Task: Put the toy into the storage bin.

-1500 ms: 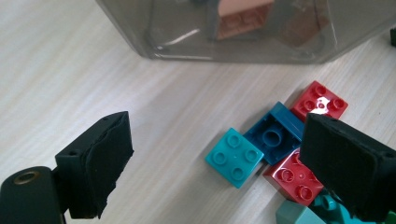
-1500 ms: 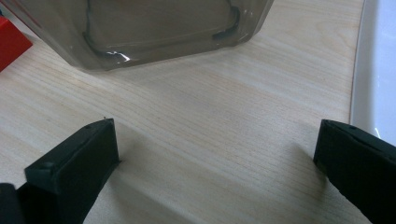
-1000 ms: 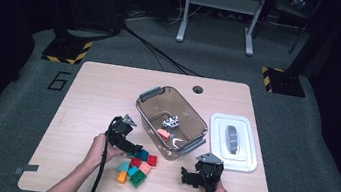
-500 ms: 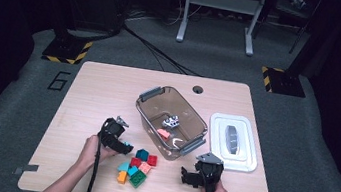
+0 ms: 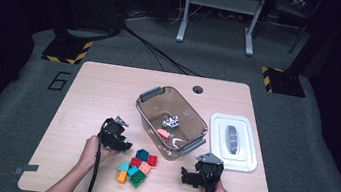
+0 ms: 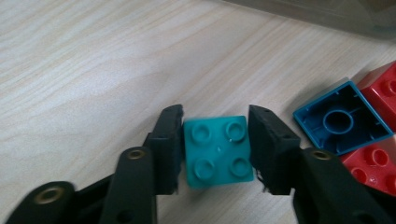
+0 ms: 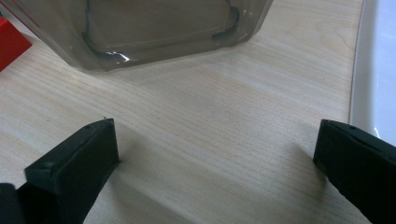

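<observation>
While two pieces already lie in the bin (image 5: 149, 105) at mid frame, the left gripper (image 6: 215, 151) has just closed its jaws on a teal brick (image 6: 217, 151) at lower middle. The right gripper (image 7: 215, 154) waits spread. Many bricks (image 5: 137, 168) remain.

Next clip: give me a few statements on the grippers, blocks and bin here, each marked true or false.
1. The left gripper is closed on a teal block. True.
2. The right gripper holds a red block. False: its jaws stand wide apart over bare table.
3. The white lid is on the clear bin. False: it lies beside it.
4. The bin already holds some pieces. True.
</observation>
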`<state>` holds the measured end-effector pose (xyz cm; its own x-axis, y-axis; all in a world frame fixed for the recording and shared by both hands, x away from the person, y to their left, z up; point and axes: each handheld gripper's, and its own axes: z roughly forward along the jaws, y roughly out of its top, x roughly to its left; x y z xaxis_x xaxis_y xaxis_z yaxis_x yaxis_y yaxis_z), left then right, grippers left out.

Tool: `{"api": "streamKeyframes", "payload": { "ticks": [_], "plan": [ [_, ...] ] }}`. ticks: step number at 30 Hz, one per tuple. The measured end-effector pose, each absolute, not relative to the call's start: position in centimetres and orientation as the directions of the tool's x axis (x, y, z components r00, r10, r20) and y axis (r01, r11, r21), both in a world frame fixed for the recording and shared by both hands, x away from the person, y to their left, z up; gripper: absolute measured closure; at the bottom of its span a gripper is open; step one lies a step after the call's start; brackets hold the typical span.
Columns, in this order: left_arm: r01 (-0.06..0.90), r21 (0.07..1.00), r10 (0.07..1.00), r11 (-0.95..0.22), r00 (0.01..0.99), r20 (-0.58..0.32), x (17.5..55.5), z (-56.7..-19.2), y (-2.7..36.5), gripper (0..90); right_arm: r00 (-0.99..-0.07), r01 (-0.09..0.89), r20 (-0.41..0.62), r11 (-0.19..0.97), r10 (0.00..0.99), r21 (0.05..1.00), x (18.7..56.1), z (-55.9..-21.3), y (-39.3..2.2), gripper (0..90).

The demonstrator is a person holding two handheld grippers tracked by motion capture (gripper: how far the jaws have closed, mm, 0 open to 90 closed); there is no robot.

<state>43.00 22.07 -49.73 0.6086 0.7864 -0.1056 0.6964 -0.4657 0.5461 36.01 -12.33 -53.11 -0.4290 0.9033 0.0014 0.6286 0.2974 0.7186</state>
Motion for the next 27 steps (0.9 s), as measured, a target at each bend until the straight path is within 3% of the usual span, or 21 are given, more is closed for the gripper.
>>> {"api": "streamKeyframes", "payload": {
  "ticks": [27],
  "plan": [
    [0.694, 0.584, 0.801, -0.420, 0.586, -0.120, 43.6, -48.3, 23.1, 59.0, -0.430, 0.628, 0.000, 0.299, 0.903, 0.719, 36.0, -53.1, -12.3, 0.0]
  ]
}}
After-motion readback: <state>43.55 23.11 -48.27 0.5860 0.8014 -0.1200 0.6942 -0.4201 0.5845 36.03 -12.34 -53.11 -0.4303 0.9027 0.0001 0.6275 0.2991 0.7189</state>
